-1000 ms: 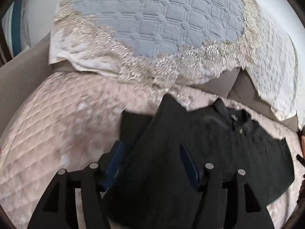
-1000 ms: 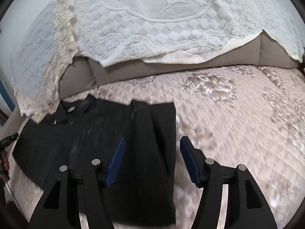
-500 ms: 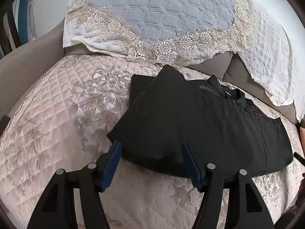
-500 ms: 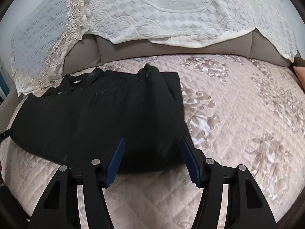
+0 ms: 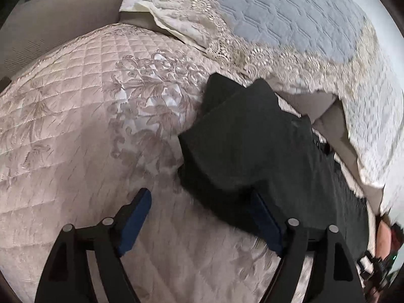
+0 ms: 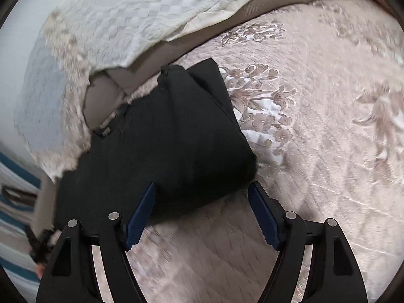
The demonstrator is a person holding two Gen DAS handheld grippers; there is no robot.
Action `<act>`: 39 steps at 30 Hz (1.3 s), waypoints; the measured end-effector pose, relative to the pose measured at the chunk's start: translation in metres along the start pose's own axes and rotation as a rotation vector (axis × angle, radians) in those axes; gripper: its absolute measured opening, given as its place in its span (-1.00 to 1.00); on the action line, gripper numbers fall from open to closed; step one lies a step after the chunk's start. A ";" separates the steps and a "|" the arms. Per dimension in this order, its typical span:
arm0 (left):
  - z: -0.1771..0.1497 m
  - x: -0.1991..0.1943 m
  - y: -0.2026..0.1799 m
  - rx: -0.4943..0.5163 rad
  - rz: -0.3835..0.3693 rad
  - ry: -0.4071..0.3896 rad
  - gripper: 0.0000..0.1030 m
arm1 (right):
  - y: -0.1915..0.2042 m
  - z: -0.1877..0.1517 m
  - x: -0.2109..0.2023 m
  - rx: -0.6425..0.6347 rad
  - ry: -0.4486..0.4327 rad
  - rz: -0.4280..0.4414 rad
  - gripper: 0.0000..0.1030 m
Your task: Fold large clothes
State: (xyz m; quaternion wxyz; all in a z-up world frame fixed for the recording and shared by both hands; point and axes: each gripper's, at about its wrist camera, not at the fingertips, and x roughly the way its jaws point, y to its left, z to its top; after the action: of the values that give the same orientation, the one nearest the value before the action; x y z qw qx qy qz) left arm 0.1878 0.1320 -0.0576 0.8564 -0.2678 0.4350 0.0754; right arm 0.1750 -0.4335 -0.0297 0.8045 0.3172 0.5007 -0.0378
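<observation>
Folded black garment at frame ctr on quilted cover. Left gripper & right gripper both released, jaws just widened, gripping nothing.

You are working in a home, on a sofa or daybed by the look of it. A quilted pink cover embroidered with flowers spreads under you. At twelve o'clock, upholstered beige cushions stand behind it, draped with a lace-edged blue throw and a cream textured throw. Household textiles throughout.
</observation>
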 end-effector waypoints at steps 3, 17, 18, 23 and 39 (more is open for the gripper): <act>0.008 0.009 0.000 -0.023 0.009 -0.022 0.63 | -0.008 0.008 0.010 0.061 -0.004 0.046 0.48; 0.018 -0.037 -0.025 0.099 0.009 -0.083 -0.80 | 0.011 0.019 -0.015 0.075 -0.030 0.089 -0.67; 0.013 -0.049 -0.023 0.101 -0.004 -0.084 -0.80 | 0.012 0.016 -0.023 0.072 -0.029 0.089 -0.67; -0.032 -0.101 0.000 0.100 -0.033 -0.064 -0.80 | 0.005 -0.020 -0.073 0.078 0.002 0.060 -0.67; -0.050 -0.145 0.005 0.227 0.000 -0.050 0.18 | 0.021 -0.050 -0.147 -0.179 -0.047 -0.123 0.17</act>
State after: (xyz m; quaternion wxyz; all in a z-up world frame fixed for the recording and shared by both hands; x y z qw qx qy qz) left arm 0.0624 0.1252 0.0308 0.8917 -0.1673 0.4193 0.0323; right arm 0.0713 -0.4273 0.0871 0.8373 0.2117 0.5016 -0.0499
